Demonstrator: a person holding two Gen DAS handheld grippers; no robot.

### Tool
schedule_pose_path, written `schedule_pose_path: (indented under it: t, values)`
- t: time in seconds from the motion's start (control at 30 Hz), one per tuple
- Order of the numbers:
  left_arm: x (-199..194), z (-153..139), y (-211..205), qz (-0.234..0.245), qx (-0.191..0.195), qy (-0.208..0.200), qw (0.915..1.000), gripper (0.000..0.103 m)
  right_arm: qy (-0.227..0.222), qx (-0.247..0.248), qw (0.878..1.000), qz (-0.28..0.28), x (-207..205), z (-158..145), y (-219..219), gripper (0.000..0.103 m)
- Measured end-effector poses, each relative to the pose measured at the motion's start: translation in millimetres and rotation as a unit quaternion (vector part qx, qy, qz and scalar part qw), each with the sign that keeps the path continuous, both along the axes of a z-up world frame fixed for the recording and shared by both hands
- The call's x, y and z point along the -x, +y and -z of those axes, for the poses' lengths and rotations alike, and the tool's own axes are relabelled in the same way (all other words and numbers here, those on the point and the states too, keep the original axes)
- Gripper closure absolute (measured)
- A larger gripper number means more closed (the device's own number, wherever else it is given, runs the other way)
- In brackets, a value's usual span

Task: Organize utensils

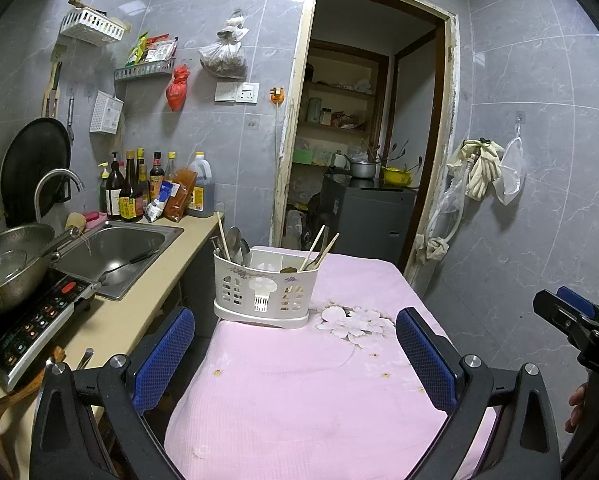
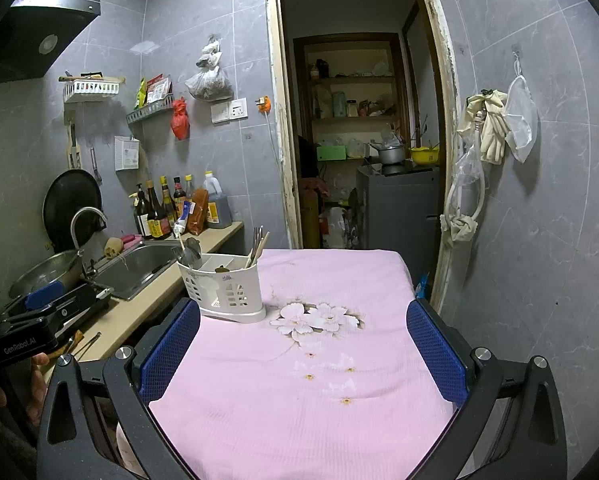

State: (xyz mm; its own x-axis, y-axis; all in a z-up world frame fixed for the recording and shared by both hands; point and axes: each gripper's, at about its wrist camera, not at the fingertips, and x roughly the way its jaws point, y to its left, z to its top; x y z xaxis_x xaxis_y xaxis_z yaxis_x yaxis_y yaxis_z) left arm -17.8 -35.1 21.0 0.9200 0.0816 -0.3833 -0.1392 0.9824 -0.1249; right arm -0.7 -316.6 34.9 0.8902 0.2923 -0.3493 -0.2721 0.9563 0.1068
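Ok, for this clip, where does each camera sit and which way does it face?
Left wrist: on the left claw, open, facing the white plastic utensil caddy on the pink flowered cloth; right claw at right edge.
Right wrist: on the right claw, open, facing the same caddy; left claw at left edge, a hand below it.
Shared: caddy, cloth, steel sink, doorway.

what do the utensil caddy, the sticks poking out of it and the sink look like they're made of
The utensil caddy looks like moulded white plastic, matte, with cut-out slots in its wall. The sticks appear to be pale wood or bamboo chopsticks, dull and unpainted. The sink looks like brushed stainless steel, grey with soft reflections. Both the left gripper and the right gripper hang open above the pink cloth.
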Motion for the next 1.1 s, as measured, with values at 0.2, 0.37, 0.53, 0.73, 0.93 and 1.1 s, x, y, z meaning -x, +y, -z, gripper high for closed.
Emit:
schedule_pose_path:
  t: [0.2, 0.37, 0.53, 0.73, 0.93, 1.1]
  values:
    - [-0.5, -0.1, 1.6, 0.000, 0.000, 0.000, 1.0000, 0.001, 0.000, 0.000, 1.000, 0.000, -0.7, 0.7, 0.6, 0.002]
    - [-1.7, 0.4, 3.9, 0.002, 0.000, 0.000, 1.0000, 0.001, 0.000, 0.000, 1.000, 0.001, -0.2, 0.1, 1.3, 0.002]
    - [-1.4, 0.2, 3.6, 0.001, 0.000, 0.000, 1.0000, 0.001, 0.000, 0.001, 1.000, 0.000, -0.6, -0.1, 1.1, 0.002]
    - [-1.3, 0.0, 3.4, 0.001, 0.001, 0.001, 1.0000, 0.001, 0.001, 0.001, 1.000, 0.000, -1.3, -0.5, 1.0, 0.002]
    - [-1.4, -0.2, 3.6, 0.002, 0.001, 0.001, 1.0000, 0.001, 0.001, 0.001, 1.000, 0.000, -1.7, -0.9, 0.7, 0.002]
    - [-0.7, -0.8, 2.6, 0.001, 0.001, 0.001, 1.0000, 0.001, 0.001, 0.002, 1.000, 0.000, -2.2, -1.3, 0.3, 0.002]
